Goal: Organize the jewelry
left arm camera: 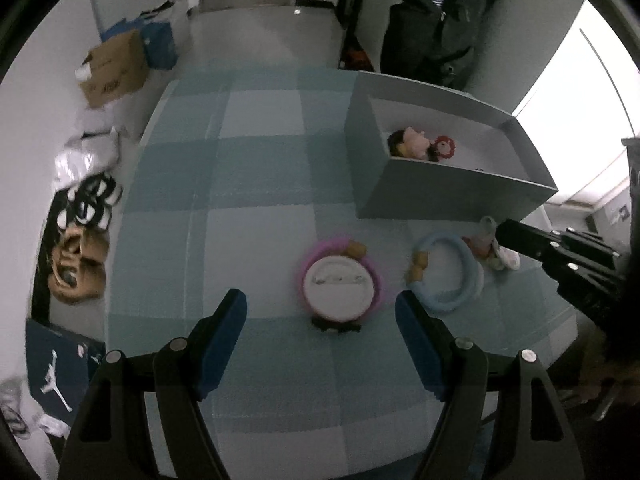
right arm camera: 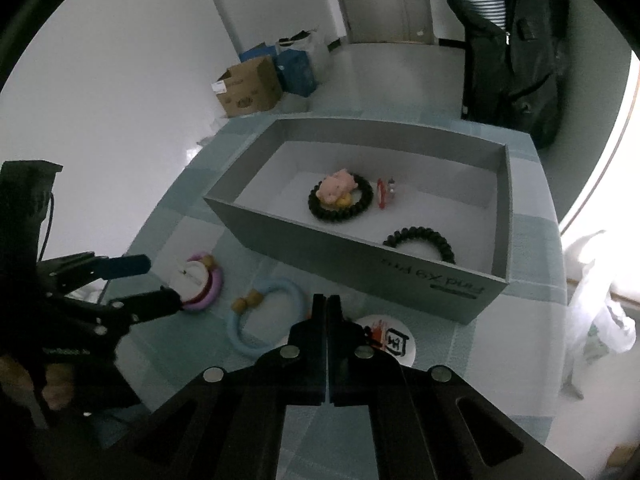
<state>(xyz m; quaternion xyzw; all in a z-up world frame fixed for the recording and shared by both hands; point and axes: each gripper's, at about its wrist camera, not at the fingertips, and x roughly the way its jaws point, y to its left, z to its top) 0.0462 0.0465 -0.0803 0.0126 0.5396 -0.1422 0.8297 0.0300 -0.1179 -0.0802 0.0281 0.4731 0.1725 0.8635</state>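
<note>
A grey box (right arm camera: 352,268) stands on the checked table and holds a black bead bracelet with a pink pig charm (right arm camera: 340,194), a small red charm (right arm camera: 385,191) and a second black bracelet (right arm camera: 420,240). On the table lie a pink ring with a white round badge (left arm camera: 338,282), a light blue ring with yellow beads (left arm camera: 448,270) and another white badge (right arm camera: 390,338). My left gripper (left arm camera: 320,312) is open, just before the pink ring, as the right wrist view (right arm camera: 160,280) also shows. My right gripper (right arm camera: 327,308) is shut and empty above the table by the box's near wall.
The box (left arm camera: 404,184) takes up the table's far right. Cardboard and blue boxes (right arm camera: 256,84) sit on the floor beyond. Shoes and bags (left arm camera: 80,240) lie on the floor at the left. A dark jacket (right arm camera: 516,40) hangs behind the table.
</note>
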